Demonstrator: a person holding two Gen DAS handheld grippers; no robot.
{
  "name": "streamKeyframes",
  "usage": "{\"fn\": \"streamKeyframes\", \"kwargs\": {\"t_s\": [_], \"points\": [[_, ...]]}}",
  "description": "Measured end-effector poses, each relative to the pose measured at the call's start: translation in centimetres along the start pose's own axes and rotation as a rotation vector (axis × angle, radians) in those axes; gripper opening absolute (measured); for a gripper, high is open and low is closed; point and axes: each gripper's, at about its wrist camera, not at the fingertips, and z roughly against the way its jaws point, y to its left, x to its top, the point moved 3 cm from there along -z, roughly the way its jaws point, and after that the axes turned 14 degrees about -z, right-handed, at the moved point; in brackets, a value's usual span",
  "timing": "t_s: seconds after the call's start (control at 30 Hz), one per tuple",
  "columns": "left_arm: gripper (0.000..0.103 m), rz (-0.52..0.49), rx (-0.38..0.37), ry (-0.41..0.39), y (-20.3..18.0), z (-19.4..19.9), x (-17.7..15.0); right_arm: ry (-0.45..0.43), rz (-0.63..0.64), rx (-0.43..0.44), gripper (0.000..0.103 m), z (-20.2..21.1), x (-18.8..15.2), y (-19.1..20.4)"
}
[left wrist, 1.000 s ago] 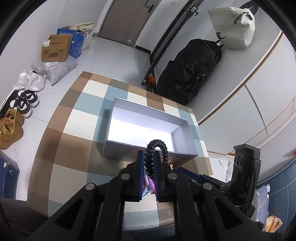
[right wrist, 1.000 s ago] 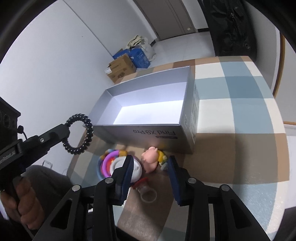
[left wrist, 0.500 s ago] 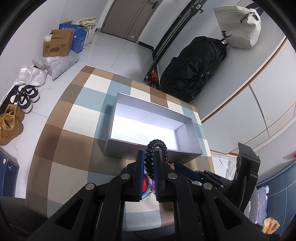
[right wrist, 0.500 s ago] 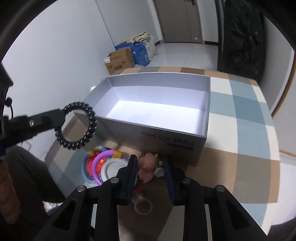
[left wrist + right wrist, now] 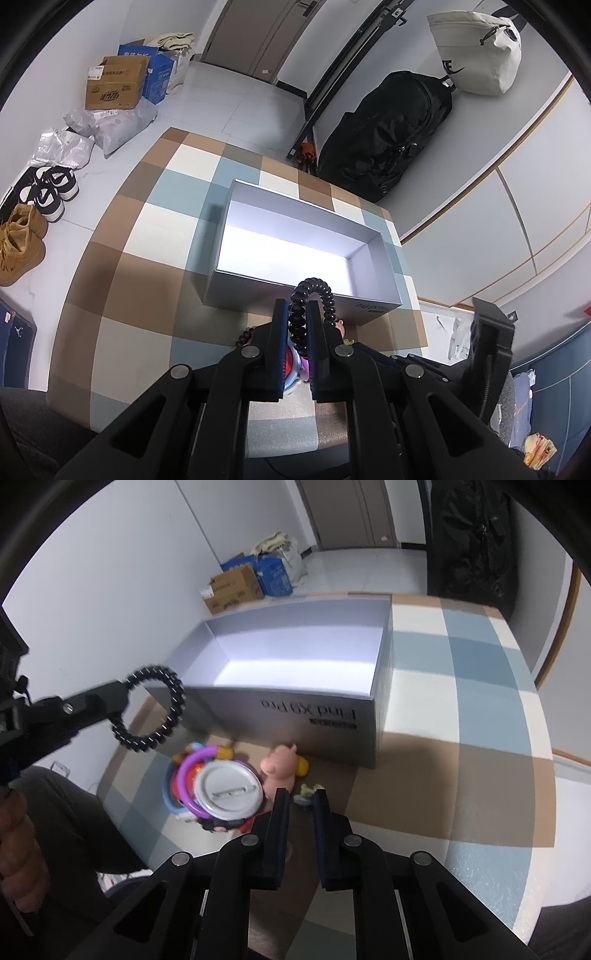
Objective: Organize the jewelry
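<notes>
- The right gripper (image 5: 300, 805) hovers low over the checked mat (image 5: 480, 686), its fingers nearly together with a narrow gap and nothing between them.
- Just ahead lies a small yellow-green trinket (image 5: 309, 790), a pink pig figure (image 5: 279, 771), and a white round badge (image 5: 229, 789) on a pile of coloured rings (image 5: 184, 775).
- The left gripper (image 5: 297, 325) is clamped on a black coiled bracelet (image 5: 314, 295), held up near the box's front wall.
- The grey open box (image 5: 295, 716) stands beyond; its white inside holds nothing.
</notes>
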Motion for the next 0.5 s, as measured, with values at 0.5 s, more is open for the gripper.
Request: {"fn": "streamKeyframes", "kwargs": {"t_s": [0.5], "points": [[0.005,0.002,-0.002,-0.034,-0.1,0.4,0.5,-0.108,0.002,0.035,0.009,2.6,1.1,0.8]]}}
